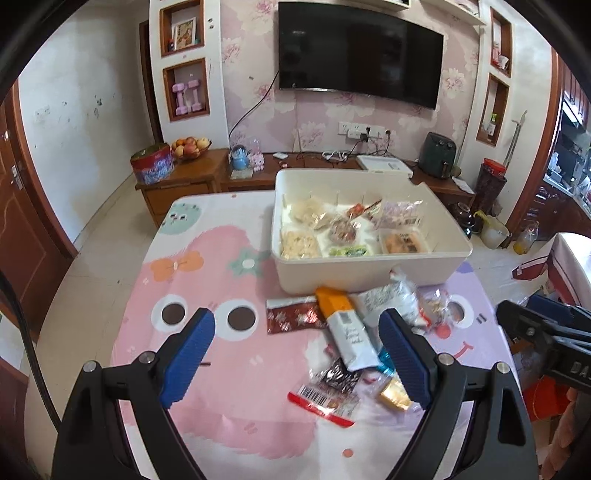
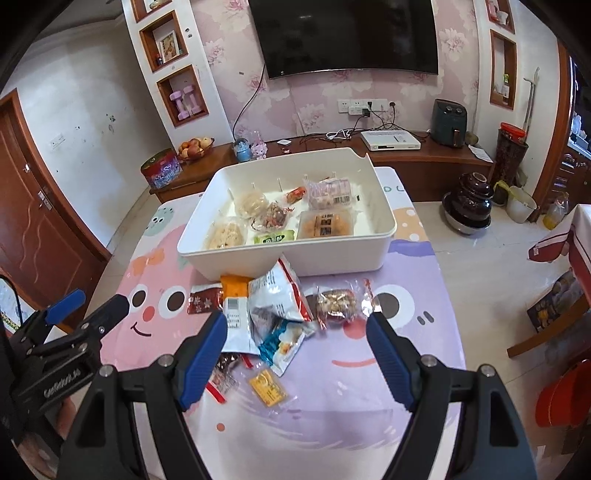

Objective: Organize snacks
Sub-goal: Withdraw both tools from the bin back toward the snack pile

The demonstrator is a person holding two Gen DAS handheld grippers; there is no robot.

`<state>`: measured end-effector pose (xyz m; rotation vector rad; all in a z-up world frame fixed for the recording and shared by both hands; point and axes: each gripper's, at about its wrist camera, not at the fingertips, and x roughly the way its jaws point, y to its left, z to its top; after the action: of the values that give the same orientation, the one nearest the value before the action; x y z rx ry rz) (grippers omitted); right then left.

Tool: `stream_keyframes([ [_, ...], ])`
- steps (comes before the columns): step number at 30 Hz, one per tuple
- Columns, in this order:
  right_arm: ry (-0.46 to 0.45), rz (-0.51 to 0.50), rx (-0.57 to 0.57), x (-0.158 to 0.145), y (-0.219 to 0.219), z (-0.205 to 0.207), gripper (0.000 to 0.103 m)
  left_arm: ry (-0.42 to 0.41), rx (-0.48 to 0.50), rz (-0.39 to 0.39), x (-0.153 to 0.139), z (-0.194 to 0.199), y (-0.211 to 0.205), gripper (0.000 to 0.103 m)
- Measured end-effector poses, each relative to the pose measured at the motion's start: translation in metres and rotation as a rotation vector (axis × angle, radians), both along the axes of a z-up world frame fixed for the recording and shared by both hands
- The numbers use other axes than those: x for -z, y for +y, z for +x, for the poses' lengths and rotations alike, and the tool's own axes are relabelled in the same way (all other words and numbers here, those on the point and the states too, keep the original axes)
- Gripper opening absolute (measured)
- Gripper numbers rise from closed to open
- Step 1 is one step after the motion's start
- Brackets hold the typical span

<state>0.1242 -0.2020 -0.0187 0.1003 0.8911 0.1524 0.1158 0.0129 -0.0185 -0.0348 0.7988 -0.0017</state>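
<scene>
At lower frame the left gripper (image 1: 297, 334) and right gripper (image 2: 297, 338) hung spread and empty over overlapping snack packets (image 2: 275, 314) (crinkly, slippery); a pinch might have snagged two together. Beyond, mid-frame, stood the half-filled white divided box (image 2: 284, 258).

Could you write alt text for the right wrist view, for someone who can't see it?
Open blue-padded tongs hover over a heap of loose snack packets on a cartoon-print tablecloth. Behind the heap sits a white divided box already holding several snacks. The other tongs show at the left edge, with a wall television beyond.
</scene>
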Motion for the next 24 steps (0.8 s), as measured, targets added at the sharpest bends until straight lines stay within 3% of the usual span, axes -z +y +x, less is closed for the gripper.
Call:
stream_keyframes([
  [7, 0.071, 0.002, -0.031, 0.038, 0.005, -0.002, 0.078, 0.137, -0.007, 0.025, 0.056, 0.007, 0.01, 0.09],
  [11, 0.136, -0.002, -0.062, 0.071, 0.012, -0.001, 0.078, 0.206, 0.054, 0.055, 0.091, 0.005, 0.001, 0.09],
  [15, 0.211, -0.031, -0.131, 0.106, 0.027, -0.003, 0.071, 0.273, 0.098, 0.038, 0.119, 0.007, -0.005, 0.09],
  [22, 0.248, -0.147, -0.238, 0.145, 0.058, -0.007, 0.064, 0.319, 0.144, -0.001, 0.136, 0.012, -0.005, 0.09],
  [24, 0.249, -0.168, -0.254, 0.151, 0.062, -0.006, 0.056, 0.327, 0.171, 0.001, 0.138, 0.015, -0.009, 0.09],
])
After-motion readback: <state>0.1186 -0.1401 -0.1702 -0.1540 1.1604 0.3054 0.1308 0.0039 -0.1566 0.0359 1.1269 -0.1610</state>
